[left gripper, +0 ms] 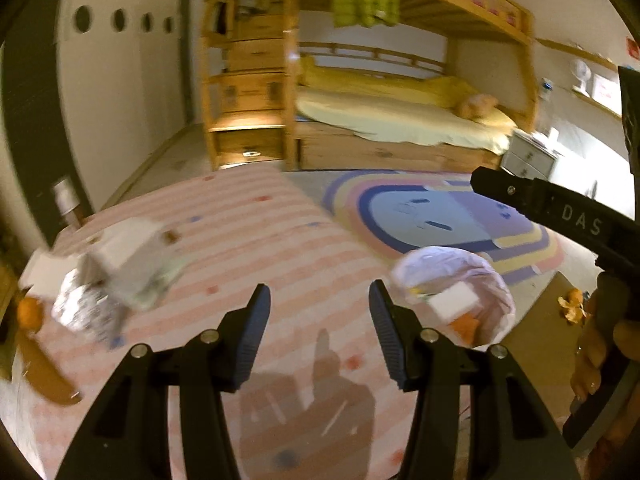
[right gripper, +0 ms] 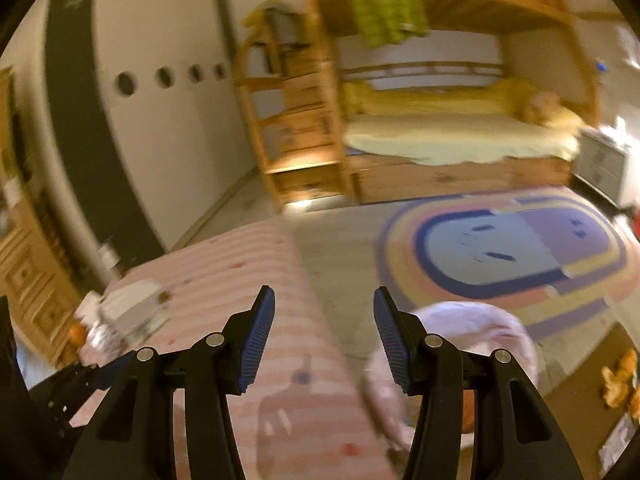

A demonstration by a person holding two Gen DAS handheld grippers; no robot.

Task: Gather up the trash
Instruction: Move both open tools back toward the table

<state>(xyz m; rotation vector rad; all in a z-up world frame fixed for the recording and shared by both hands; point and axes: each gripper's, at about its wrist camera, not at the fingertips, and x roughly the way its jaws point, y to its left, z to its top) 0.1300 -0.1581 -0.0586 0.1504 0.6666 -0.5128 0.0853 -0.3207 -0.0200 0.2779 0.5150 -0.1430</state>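
Left wrist view: left gripper (left gripper: pixel 318 306) spread, empty
Right gripper (right gripper: pixel 323 308): spread, empty
Surface: pink striped table (left gripper: pixel 256 216), crumpled trash (left gripper: pixel 86 312) at left edge
Room: bunk bed (left gripper: pixel 400 120), rug (left gripper: pixel 440 224)

Both wrist views face the bunk bed (left gripper: pixel 400 92), the right seemingly nearer.

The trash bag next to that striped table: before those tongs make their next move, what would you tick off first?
1. Left tongs open and empty: ok.
2. Right tongs open and empty: ok.
3. Trash bag mouth open, a white piece and something orange already inside: ok.
4. Trash left to collect: not ok; a crumpled foil wad, white paper and an orange fruit sit at the striped table's left end.
5. Sharp view of that pile: not ok, both views are blurred.
6. More scraps on the floor: cannot tell; orange bits lie right of the bag.
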